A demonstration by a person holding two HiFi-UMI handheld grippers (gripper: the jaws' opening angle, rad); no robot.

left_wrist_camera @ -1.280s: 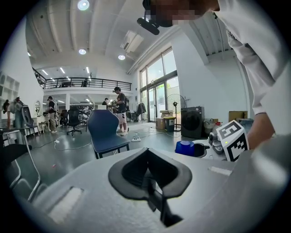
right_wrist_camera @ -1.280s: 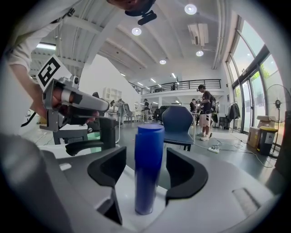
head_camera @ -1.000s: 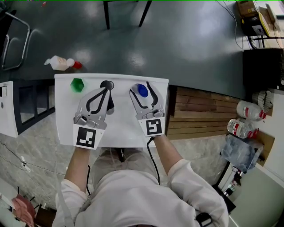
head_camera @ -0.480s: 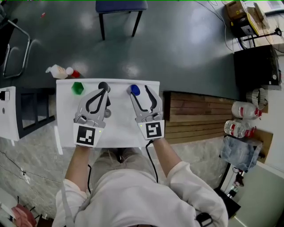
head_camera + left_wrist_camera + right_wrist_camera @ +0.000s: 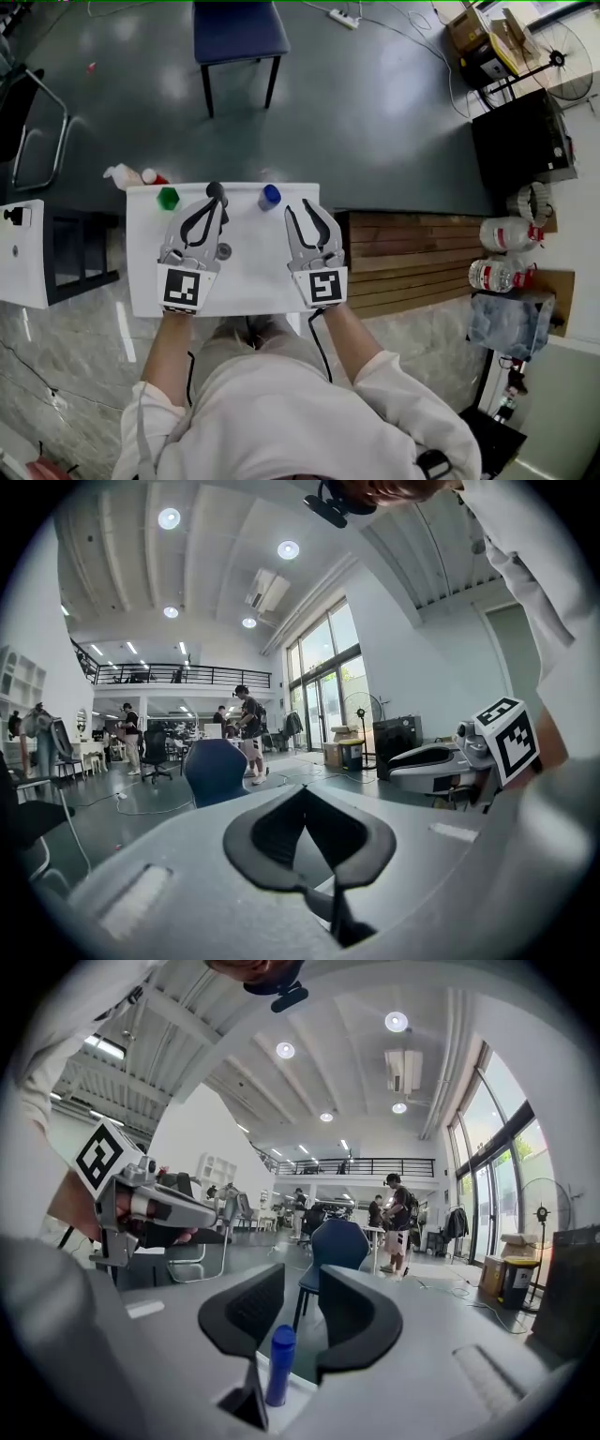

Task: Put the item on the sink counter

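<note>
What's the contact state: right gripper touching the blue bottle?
Apart. Head view: the blue bottle stands just beyond the right gripper, with white counter showing between them. Its jaws are closing with nothing between them.

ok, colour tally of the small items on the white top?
green item: 1
black item: 1
blue item: 1
Total: 3

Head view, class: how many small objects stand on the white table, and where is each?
3, all along the far edge of the white table: a green object at the left, a black object right of it, a blue bottle near the middle. Others may be hidden.
</note>
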